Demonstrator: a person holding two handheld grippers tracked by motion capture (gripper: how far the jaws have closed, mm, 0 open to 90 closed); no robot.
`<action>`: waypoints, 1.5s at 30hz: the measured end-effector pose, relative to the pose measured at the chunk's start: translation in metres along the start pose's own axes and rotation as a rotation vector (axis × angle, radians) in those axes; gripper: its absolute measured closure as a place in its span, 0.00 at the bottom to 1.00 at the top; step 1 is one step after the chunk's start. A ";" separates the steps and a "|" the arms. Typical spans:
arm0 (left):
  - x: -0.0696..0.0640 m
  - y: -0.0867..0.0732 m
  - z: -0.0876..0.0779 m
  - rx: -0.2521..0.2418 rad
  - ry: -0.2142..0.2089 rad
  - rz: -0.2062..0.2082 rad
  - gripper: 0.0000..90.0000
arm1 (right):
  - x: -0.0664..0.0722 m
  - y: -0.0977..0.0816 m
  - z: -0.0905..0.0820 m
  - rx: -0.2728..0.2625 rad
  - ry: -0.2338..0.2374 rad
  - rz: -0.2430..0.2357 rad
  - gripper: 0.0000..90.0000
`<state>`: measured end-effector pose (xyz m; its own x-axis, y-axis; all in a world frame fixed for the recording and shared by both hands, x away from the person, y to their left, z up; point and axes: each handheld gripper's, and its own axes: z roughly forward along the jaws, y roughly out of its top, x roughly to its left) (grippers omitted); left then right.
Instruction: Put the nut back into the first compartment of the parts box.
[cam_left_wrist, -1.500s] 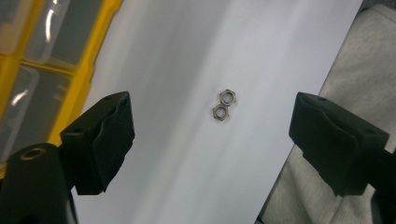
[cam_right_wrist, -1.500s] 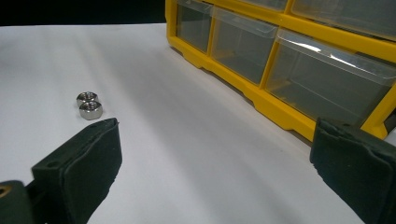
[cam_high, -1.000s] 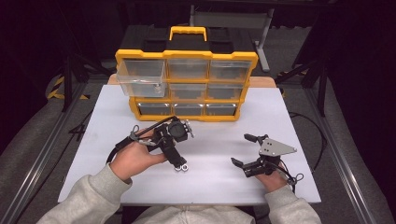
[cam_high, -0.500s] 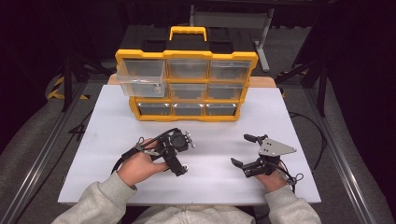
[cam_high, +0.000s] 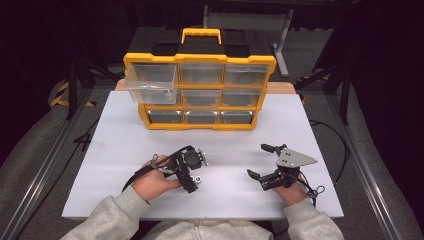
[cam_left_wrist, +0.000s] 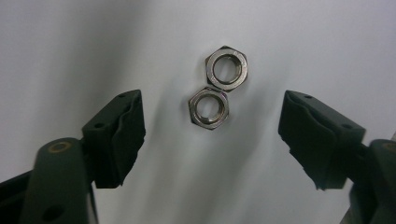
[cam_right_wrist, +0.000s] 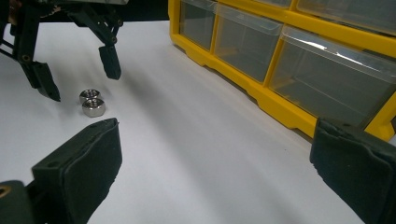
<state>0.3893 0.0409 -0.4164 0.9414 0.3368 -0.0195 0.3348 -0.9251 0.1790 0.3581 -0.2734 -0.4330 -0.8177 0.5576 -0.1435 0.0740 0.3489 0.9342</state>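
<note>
hovering over two nuts (cam_left_wrist: 215, 92) — left gripper (cam_left_wrist: 212, 135), jaws just closing, nothing gripped.

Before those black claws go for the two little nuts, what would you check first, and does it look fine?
1. Left gripper jaws open, wider than the nuts: ok.
2. Two nuts lying flat on the table, between the jaws' lines: ok.
3. Nuts apart, so one can be taken alone: not ok, they touch edge to edge.
4. Pads clear of the nuts: ok, neither pad touches; the jaws have just been closing somewhat, with nothing gripped.
5. Right gripper out of the way: ok, open and apart to the side.
6. A drawer ready to take a nut: ok, the top left one of the organizer is pulled out; its contents cannot tell.
</note>
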 end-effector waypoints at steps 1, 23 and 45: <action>0.000 0.000 0.002 0.003 -0.009 -0.016 0.32 | 0.000 0.000 0.000 0.000 0.000 0.001 0.03; -0.003 0.000 -0.005 0.033 0.020 0.002 0.77 | 0.000 0.000 0.001 0.007 0.002 -0.004 0.03; 0.004 0.001 -0.116 0.021 0.103 0.024 0.77 | -0.001 0.000 -0.001 -0.015 -0.005 0.012 0.03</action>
<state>0.3889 0.0618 -0.3019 0.9402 0.3296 0.0855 0.3139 -0.9363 0.1579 0.3581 -0.2747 -0.4323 -0.8138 0.5655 -0.1338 0.0751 0.3306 0.9408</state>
